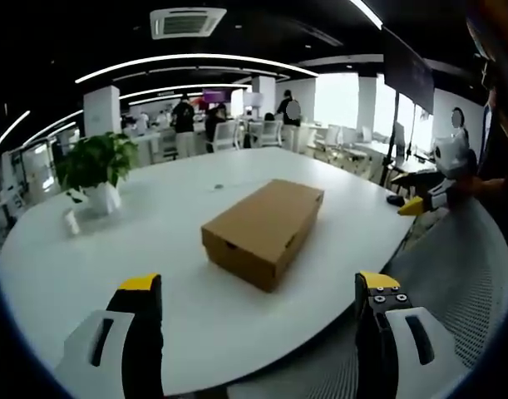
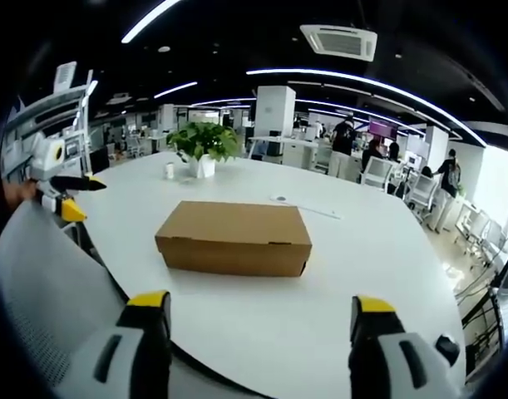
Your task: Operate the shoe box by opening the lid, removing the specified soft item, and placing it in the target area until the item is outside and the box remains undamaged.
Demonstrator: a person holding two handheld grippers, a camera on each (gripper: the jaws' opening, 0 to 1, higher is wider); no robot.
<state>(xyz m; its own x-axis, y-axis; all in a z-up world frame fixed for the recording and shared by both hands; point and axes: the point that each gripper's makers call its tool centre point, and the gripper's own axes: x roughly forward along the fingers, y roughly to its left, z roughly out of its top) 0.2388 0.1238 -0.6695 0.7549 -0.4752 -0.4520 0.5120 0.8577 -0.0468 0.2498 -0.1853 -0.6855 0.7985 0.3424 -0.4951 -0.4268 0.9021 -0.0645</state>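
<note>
Currently your left gripper (image 1: pixel 260 293) and right gripper (image 2: pixel 262 309) hover with jaws spread, clear of the lidded shoe box (image 1: pixel 263 230) on the white table (image 1: pixel 154 241).

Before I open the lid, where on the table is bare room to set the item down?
Bare tabletop lies on the side of the shoe box away from the potted plant, and between the box and the near edge. The plant's end is the crowded one.
</note>
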